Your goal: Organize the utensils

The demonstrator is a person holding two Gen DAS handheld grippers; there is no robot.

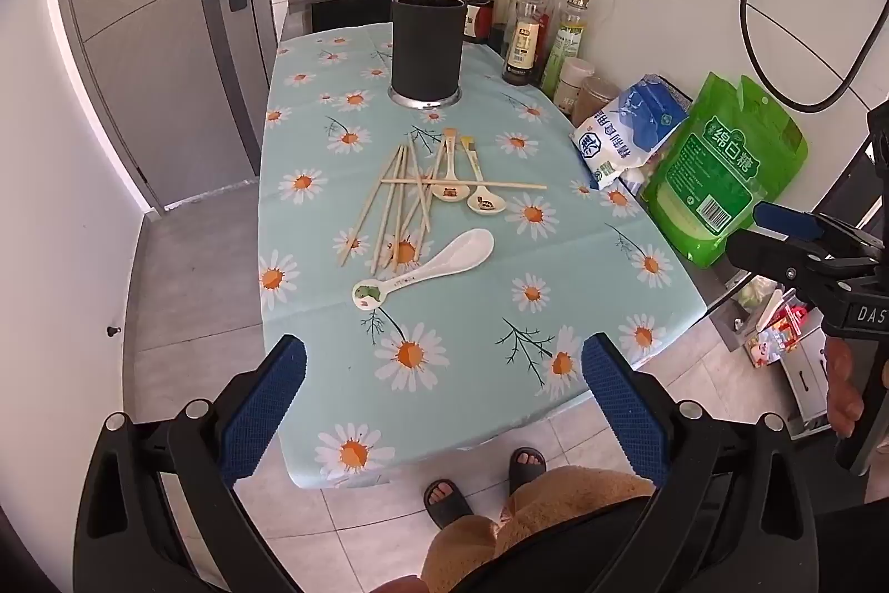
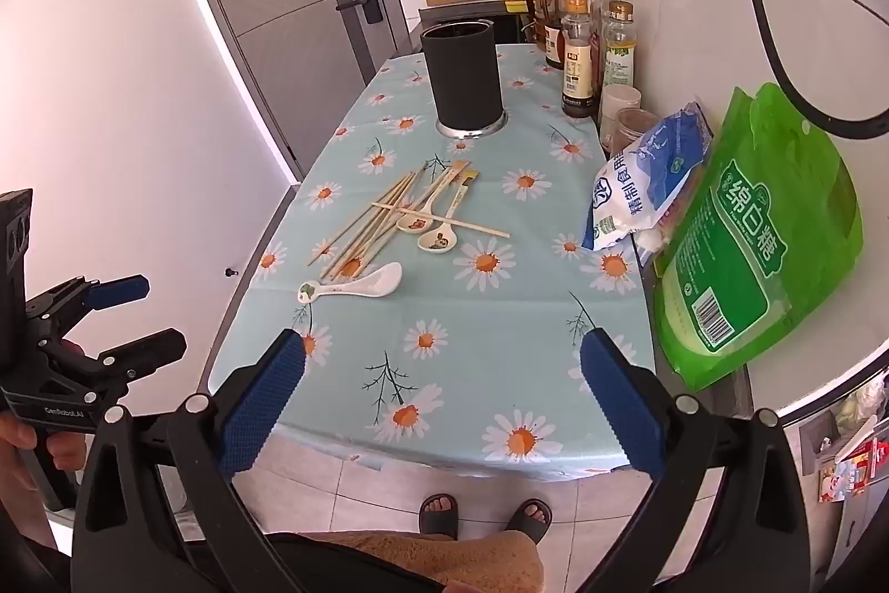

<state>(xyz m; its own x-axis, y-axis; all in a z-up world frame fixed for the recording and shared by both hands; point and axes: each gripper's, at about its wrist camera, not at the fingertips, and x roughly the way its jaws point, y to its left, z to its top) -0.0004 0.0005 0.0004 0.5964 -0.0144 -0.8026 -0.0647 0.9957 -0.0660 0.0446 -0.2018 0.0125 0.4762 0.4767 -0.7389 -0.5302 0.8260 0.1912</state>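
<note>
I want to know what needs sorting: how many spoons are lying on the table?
3. Two small spoons lie side by side under a crossing chopstick; a larger white spoon lies nearer the table's front edge. None seems hidden.

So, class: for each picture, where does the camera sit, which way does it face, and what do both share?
Left wrist: on the open left gripper, tilted down at the table; right gripper at right, feet below.
Right wrist: on the open right gripper, same tilt; left gripper at left.
Shared: holder, chopsticks, spoons.
</note>
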